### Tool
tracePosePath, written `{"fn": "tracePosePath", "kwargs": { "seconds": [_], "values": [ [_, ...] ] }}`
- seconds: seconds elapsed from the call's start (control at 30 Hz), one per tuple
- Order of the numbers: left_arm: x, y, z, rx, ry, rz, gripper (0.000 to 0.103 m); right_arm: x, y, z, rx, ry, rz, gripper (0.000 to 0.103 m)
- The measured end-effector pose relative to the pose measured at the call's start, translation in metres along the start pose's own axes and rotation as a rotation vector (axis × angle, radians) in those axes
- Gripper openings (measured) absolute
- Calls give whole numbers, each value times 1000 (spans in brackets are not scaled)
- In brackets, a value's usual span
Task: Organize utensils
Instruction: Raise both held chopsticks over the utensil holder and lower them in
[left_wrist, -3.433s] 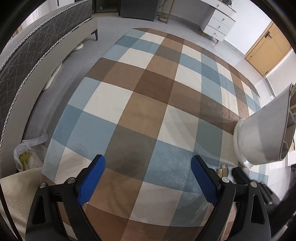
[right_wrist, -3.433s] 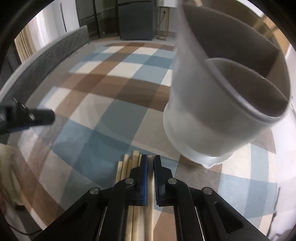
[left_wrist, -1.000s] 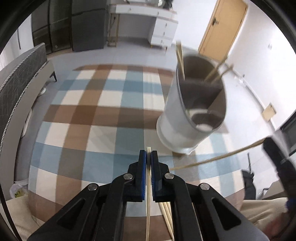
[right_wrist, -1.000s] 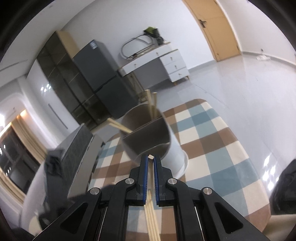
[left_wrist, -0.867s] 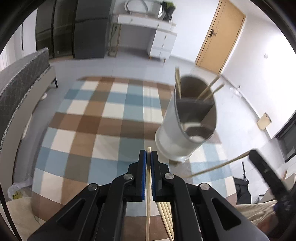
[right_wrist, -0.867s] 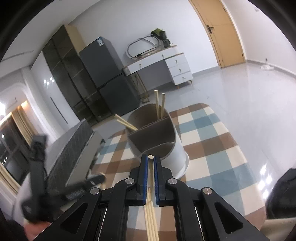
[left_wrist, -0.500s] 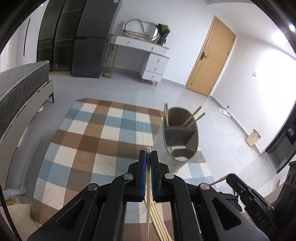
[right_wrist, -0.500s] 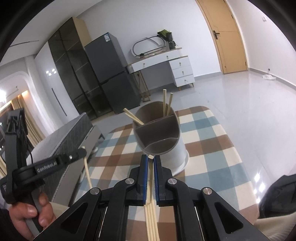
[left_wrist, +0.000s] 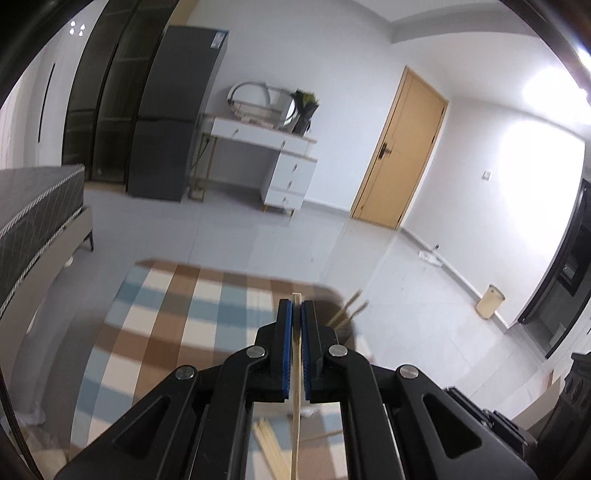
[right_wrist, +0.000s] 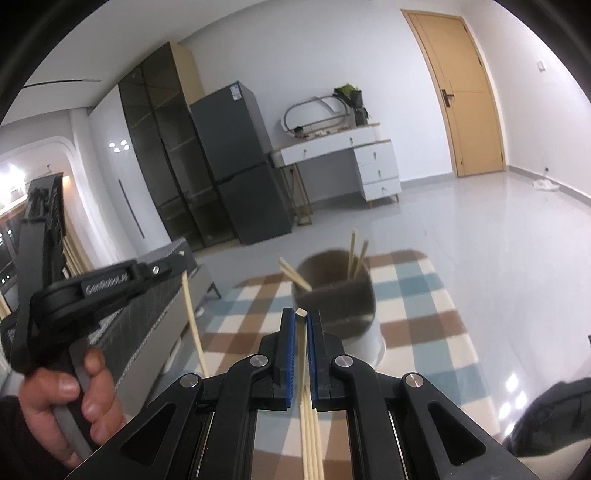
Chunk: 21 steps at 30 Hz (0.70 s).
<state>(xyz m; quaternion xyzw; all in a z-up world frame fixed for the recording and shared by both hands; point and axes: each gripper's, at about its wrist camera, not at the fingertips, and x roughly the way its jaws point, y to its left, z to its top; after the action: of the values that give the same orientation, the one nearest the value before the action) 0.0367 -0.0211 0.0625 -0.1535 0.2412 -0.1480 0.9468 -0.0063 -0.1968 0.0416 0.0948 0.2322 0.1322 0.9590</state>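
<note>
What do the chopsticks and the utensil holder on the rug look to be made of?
Chopsticks: pale, matte, square-cut tips, thin and straight, so likely bamboo or light wood, unfinished-looking.
Utensil holder: smooth, uniform, white outside with grey-brown inside and a divider; probably moulded plastic, though motion blur leaves glazed ceramic possible.
Rug: soft, non-reflective check, evidently woven textile.

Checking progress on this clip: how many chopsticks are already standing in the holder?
4 visible: two crossed ones leaning left and two upright ones at the back right, all in the holder's rear compartment. Any lying lower inside would be hidden.
</note>
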Motion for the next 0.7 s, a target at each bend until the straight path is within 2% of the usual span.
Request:
{"fn": "tracePosePath", "kwargs": {
  "seconds": [0.23,0.4,0.53,0.7],
  "values": [
    [18,-18,47,27,-82,-27,0,-10,-14,59,-12,-65,15,5],
    [45,-23,70,34,-134,-5,0,-5,-23,104,-40,-105,2,5],
    [71,-22,79,30,-138,0,0,10,-29,134,-43,-123,-2,5],
    [100,-15,77,34,-156,26,0,41,-30,151,-55,-98,12,5]
  ]
}}
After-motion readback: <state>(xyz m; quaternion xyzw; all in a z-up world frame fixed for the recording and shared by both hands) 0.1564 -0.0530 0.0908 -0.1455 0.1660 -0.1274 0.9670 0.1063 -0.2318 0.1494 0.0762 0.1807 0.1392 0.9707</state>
